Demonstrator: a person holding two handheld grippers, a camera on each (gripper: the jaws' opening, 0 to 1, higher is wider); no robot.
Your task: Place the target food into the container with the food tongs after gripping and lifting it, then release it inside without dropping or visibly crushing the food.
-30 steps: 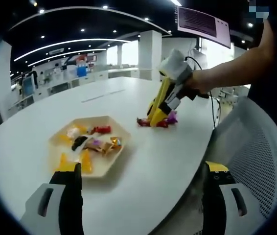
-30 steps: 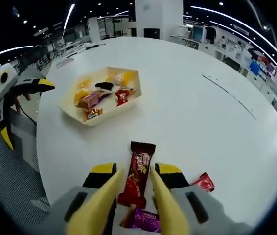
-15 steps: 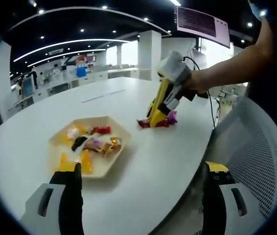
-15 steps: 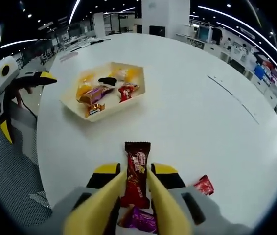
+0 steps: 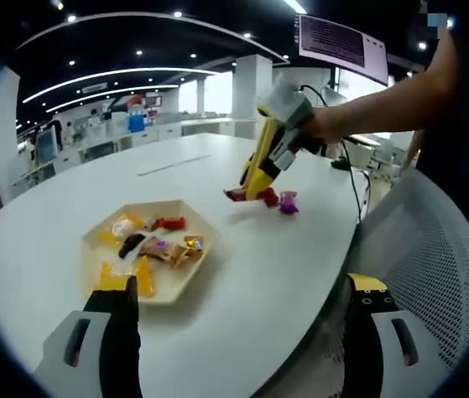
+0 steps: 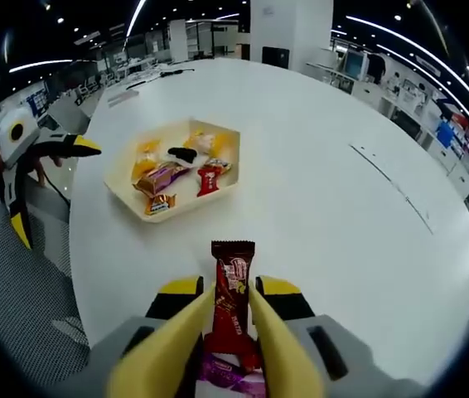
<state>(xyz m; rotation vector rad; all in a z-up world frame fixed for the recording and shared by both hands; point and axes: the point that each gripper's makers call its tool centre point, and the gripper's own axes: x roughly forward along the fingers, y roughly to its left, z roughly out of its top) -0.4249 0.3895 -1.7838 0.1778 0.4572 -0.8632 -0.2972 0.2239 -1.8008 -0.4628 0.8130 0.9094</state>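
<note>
My right gripper (image 6: 228, 308) is shut on a long dark red snack bar (image 6: 231, 290), held a little above the white table (image 6: 342, 215). Seen from the left gripper view, that right gripper (image 5: 249, 192) hangs over the table with the bar's red end (image 5: 236, 195) at its tips. A cream hexagonal tray (image 6: 123, 186) with several wrapped candies lies ahead and to the left; the tray (image 5: 181, 278) also sits just beyond my left gripper (image 5: 239, 292), which is open and holds nothing.
A purple wrapped candy (image 5: 288, 201) and a small red one (image 5: 269, 197) lie on the table under the right gripper. A grey mesh chair (image 5: 433, 249) stands at the table's edge. A person's arm (image 5: 384, 104) holds the right gripper.
The right gripper has closed on the dark red bar and lifted it off the table, moving toward the tray. The purple and small red candies stayed behind. The left gripper kept still.
</note>
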